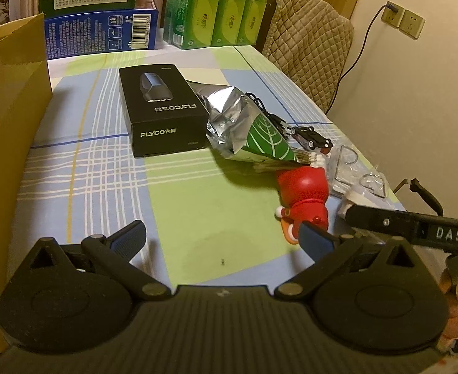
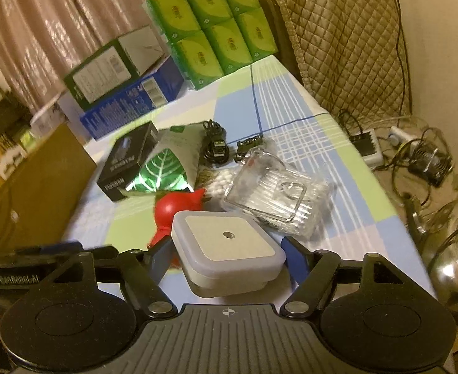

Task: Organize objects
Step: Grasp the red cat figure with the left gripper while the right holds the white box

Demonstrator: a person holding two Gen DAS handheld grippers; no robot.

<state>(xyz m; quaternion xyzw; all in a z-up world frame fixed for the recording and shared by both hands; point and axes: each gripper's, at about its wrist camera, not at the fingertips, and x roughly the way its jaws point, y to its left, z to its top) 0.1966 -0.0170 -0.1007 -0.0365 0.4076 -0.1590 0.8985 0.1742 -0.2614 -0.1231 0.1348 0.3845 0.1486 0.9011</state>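
Note:
My right gripper (image 2: 227, 257) has a white square night light (image 2: 225, 249) between its fingers, and both blue pads touch its sides. Just beyond it lie a red toy figure (image 2: 172, 208), a clear pack of cotton swabs (image 2: 281, 193), a foil bag with a green leaf (image 2: 163, 171), a black FLYCO box (image 2: 126, 162), a black cable (image 2: 214, 146) and a small toy car (image 2: 249, 145). My left gripper (image 1: 222, 237) hangs open over the checked tablecloth (image 1: 104, 187), nothing between its fingers. The red toy figure (image 1: 303, 199) lies just past its right finger.
A brown cardboard box (image 1: 11, 109) stands along the left side of the table. Green tissue packs (image 1: 216, 15) and blue and green cartons (image 1: 101, 31) line the far edge. A quilt-covered chair (image 1: 309, 46) is at the right. Cables and glassware (image 2: 431, 162) litter the floor beyond the right edge.

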